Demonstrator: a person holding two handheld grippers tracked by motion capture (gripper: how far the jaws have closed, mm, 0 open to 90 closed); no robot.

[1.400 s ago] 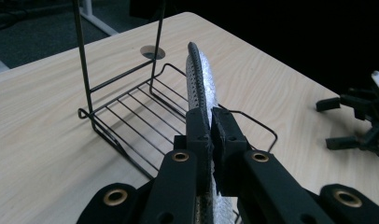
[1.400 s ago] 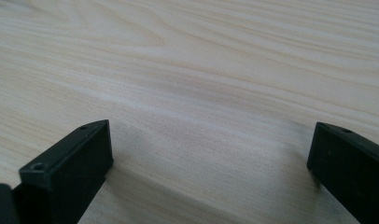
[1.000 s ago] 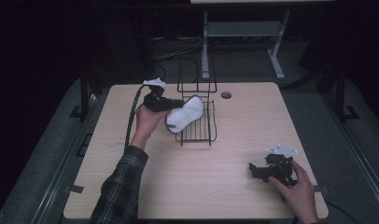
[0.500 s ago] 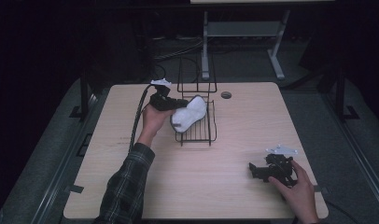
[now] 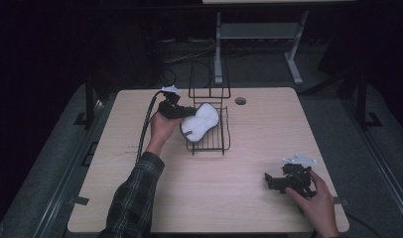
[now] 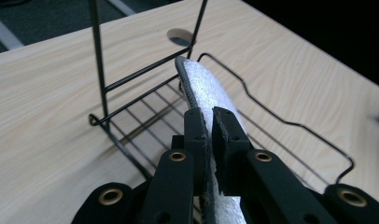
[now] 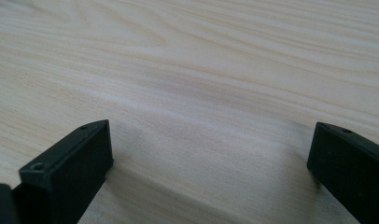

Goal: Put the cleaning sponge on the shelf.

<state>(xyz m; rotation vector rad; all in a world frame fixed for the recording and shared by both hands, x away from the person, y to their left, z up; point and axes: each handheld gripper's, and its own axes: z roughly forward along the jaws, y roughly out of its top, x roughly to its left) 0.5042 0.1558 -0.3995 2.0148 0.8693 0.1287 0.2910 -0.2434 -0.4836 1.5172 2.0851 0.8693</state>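
Spanning the scene, the pale wooden table (image 5: pixel 249 148) carried a black wire rack (image 5: pixel 208 130) toward its far middle, with an upright wire back and a flat grid base. Above the rack's left side hung a white insole-shaped pad (image 5: pixel 199 121), pinched on edge between the nearly closed jaws of the left tool (image 6: pixel 207 122). Near the table's front right corner, the right tool (image 5: pixel 269 181) rested on the wood, jaws spread wide and holding nothing.

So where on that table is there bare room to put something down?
Bare wood: the middle, between the wire rack and the right hand-held gripper, and the whole far-right side. Crowded: around the rack, where the left hand-held gripper holds a white insole.
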